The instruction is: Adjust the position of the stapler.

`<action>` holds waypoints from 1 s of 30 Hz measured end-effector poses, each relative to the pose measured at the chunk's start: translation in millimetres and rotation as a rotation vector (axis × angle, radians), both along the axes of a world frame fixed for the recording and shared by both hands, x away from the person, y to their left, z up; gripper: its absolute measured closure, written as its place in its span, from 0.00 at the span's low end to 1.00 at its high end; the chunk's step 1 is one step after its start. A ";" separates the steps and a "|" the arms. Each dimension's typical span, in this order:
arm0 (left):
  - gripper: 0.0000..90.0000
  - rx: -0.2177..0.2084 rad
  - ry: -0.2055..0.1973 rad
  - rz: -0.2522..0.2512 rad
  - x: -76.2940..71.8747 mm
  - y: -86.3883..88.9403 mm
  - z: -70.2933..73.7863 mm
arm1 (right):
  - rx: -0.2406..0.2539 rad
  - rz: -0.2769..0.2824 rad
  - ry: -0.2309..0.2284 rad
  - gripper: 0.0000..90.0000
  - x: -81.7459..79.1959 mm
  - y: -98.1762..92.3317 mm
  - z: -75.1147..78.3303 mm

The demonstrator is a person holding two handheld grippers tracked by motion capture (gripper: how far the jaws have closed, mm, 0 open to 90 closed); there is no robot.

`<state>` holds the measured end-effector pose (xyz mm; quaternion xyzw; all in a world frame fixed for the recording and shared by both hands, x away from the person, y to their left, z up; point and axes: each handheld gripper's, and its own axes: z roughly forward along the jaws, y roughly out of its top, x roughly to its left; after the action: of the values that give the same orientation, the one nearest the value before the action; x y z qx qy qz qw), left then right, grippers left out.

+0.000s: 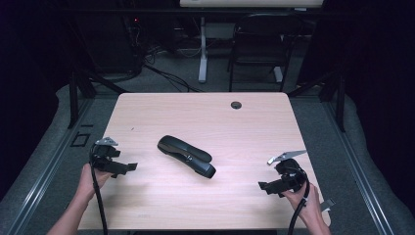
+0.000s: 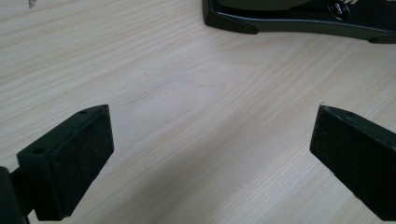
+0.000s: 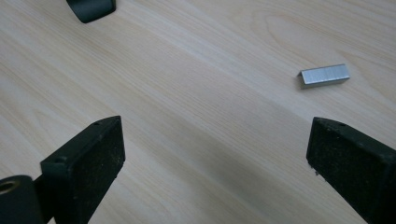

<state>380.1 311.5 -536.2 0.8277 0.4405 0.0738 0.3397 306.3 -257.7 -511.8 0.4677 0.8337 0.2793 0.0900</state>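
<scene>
A black stapler (image 1: 186, 155) lies closed and slantwise in the middle of the wooden table (image 1: 195, 112). My left gripper (image 1: 128, 169) is held low at the table's left, open, its jaws pointing toward the stapler. In the left gripper view the stapler's base (image 2: 299, 16) runs along the top, beyond the open gripper (image 2: 212, 121). At the table's right my right gripper (image 1: 266, 187) is open too, aimed leftward. In the right gripper view a short silver strip of staples (image 3: 324, 75) lies on the wood ahead of the open gripper (image 3: 217, 126), and one stapler end (image 3: 91, 8) shows at top left.
A round cable hole (image 1: 236, 105) sits near the table's far edge. Beyond the table stand a black chair (image 1: 259, 44) and a white desk leg (image 1: 202, 49), with cables on the floor. Dark curtains surround the area.
</scene>
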 end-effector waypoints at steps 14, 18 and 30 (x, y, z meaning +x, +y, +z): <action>0.00 0.003 0.003 0.003 -1.2 1.1 0.8 | -0.005 0.072 0.027 0.00 8.1 29.4 7.0; 0.00 0.001 0.002 0.000 -1.5 1.1 1.5 | -0.014 0.092 0.039 0.00 15.3 36.4 7.6; 0.00 0.000 0.009 -0.007 -0.7 0.0 0.8 | -0.028 0.151 0.028 0.00 31.8 65.9 20.2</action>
<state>379.4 311.5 -535.3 0.8296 0.4390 0.0685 0.3381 338.1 -191.9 -491.5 0.4063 0.8715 0.2671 0.0634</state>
